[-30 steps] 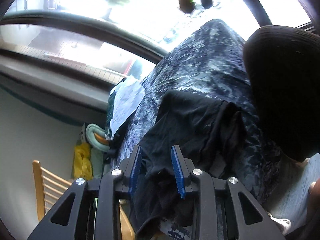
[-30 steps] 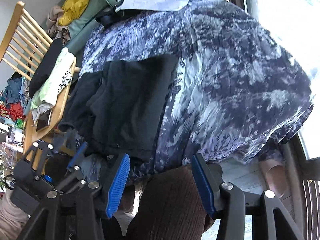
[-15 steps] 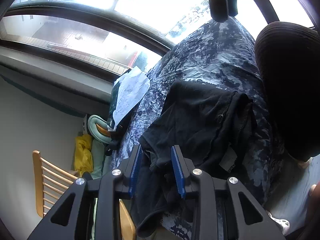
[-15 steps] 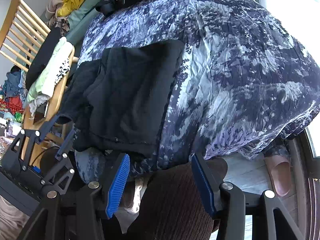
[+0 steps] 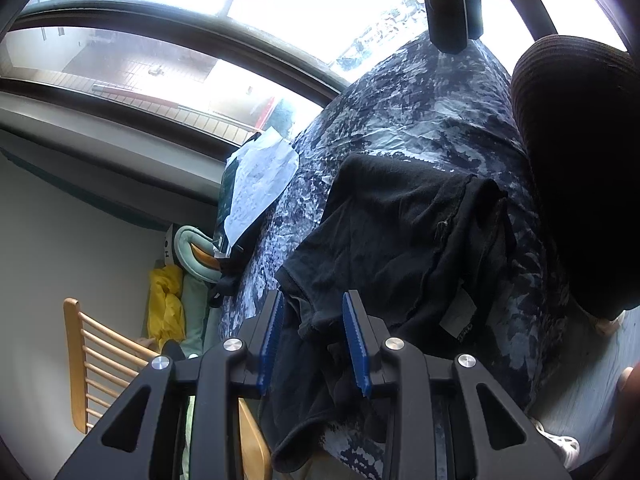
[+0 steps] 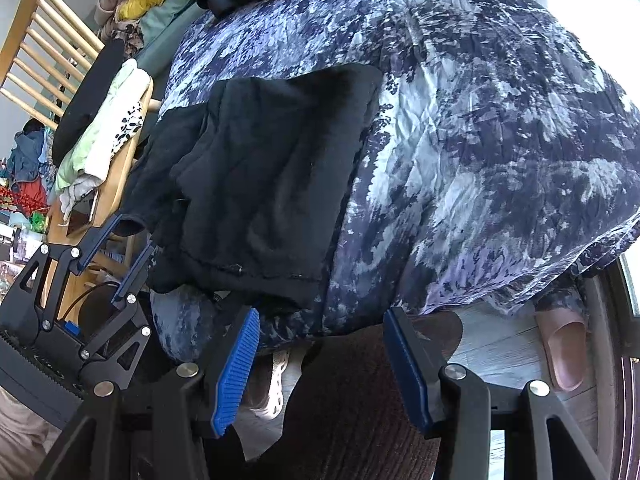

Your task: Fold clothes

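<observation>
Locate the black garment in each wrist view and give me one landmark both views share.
Left wrist: the black garment lies centre and lower centre, its near edge hanging between the left gripper blue pads.
Right wrist: black garment sits left of centre, above the right gripper, whose jaws stand apart and hold nothing.
Shared landmark: the blue patterned cloth beneath it.

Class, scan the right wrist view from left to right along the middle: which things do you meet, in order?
Wooden chair → pale green clothes draped on it → black garment → blue patterned cover → window frame.
</observation>
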`<state>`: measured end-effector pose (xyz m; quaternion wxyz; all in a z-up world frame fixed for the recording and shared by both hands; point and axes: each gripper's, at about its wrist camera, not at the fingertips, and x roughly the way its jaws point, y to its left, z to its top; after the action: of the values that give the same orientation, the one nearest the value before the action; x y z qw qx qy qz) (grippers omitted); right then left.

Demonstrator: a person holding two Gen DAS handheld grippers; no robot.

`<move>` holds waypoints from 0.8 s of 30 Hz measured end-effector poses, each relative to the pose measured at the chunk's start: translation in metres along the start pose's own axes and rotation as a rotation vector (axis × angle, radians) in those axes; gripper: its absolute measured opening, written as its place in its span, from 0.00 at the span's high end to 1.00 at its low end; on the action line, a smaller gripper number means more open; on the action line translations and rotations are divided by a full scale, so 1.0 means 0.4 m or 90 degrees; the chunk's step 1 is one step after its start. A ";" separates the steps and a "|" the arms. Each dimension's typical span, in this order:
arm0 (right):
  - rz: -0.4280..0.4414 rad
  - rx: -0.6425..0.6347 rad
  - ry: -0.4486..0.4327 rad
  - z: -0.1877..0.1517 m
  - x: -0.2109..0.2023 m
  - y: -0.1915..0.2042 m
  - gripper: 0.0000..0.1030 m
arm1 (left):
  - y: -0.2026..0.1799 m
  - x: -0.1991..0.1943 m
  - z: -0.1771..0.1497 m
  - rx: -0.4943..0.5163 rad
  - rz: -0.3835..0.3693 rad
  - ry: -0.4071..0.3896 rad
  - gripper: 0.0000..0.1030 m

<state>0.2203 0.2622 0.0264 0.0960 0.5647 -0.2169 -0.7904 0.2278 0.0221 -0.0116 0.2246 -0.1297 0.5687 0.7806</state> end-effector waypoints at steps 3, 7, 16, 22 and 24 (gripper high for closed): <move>0.001 -0.002 0.002 0.000 0.005 0.004 0.47 | 0.001 0.003 -0.002 -0.004 -0.002 0.004 0.69; 0.001 -0.004 0.008 0.001 0.014 0.008 0.47 | 0.004 0.008 -0.004 -0.011 -0.006 0.012 0.65; 0.003 -0.007 0.019 -0.004 0.034 0.014 0.47 | -0.002 0.011 -0.009 -0.014 -0.009 0.017 0.48; 0.005 -0.007 0.025 -0.010 0.045 0.016 0.47 | -0.003 0.017 -0.014 -0.019 -0.009 0.026 0.47; 0.009 -0.004 0.026 -0.013 0.048 0.015 0.47 | 0.000 0.021 -0.016 -0.024 -0.010 0.030 0.47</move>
<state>0.2179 0.2480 0.0113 0.1080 0.5792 -0.2161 -0.7786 0.2203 0.0180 -0.0175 0.2149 -0.1571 0.5578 0.7861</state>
